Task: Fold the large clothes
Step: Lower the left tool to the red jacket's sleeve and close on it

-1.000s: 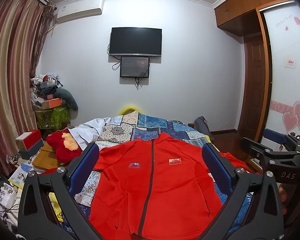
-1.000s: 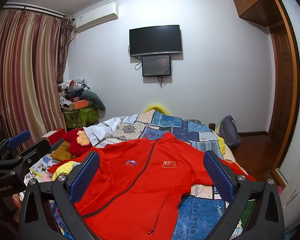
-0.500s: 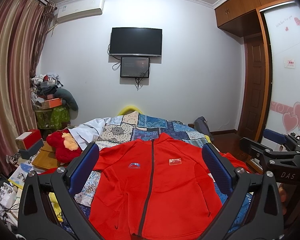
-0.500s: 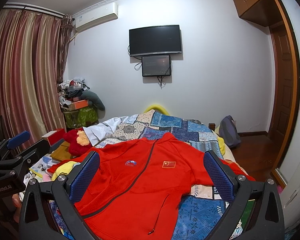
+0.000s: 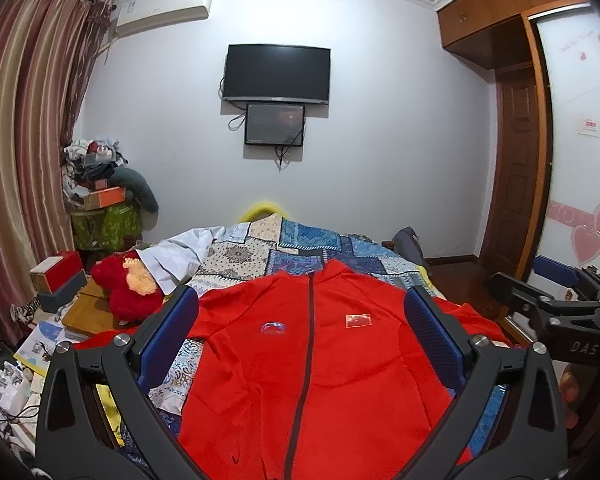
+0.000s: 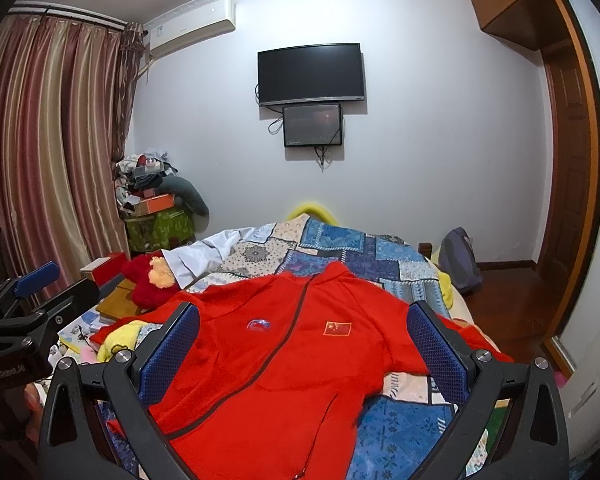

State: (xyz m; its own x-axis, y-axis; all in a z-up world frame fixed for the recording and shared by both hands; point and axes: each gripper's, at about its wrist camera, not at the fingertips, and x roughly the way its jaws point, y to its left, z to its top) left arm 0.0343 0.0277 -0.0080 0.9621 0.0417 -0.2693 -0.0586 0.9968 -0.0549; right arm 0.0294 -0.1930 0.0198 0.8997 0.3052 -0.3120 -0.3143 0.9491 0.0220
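Both claws, left gripper [image 5: 300, 344] and right gripper [image 6: 303, 350], are hanging wide open over the red jacket [image 5: 312, 368], gripping nothing. I'm seeing it lying flat, zipped, face-up across the patchwork quilt [image 6: 340, 244]. Folding isn't looking started; everything's left.

A plain red zip-front jacket [image 5: 312, 364] lay mid-frame on a blue-and-cream patchwork quilt [image 5: 300, 246]; maroon-and-gold striped curtains [image 5: 24, 148] hung at the left edge.

white wall [image 5: 380, 140] – TV [image 5: 277, 73] | striped curtains [image 5: 24, 152] | wooden door [image 5: 516, 168] – bed quilt [image 5: 300, 248]
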